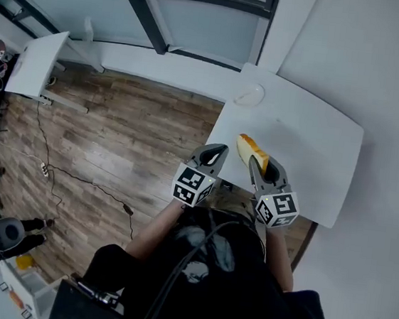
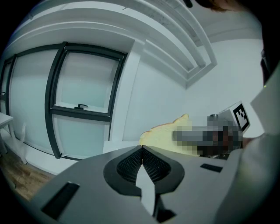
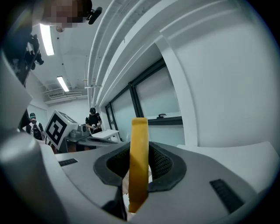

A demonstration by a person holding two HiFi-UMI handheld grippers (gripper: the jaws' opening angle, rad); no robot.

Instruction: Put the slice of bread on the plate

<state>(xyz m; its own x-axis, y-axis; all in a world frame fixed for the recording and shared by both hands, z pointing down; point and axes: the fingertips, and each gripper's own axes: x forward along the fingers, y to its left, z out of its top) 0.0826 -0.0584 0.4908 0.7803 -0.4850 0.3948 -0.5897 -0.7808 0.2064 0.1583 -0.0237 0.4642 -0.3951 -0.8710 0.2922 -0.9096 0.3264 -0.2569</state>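
Note:
The slice of bread [image 1: 251, 152], yellow with a darker crust, stands on edge in my right gripper [image 1: 256, 163], which is shut on it over the near part of the white table [image 1: 308, 146]. In the right gripper view the bread slice [image 3: 139, 157] shows edge-on between the ribbed pads. A pale round plate [image 1: 250, 94] lies at the table's far corner, well beyond both grippers. My left gripper [image 1: 219, 150] hovers at the table's near left edge, shut with nothing in it. Its tips [image 2: 141, 150] meet, and past them the bread slice [image 2: 166, 133] shows to the right.
Wooden floor [image 1: 116, 138] with a black cable [image 1: 75, 180] lies left of the table. Another white desk [image 1: 37, 64] stands at the far left, with people beside it. Windows and a white sill [image 1: 167, 62] run along the far wall.

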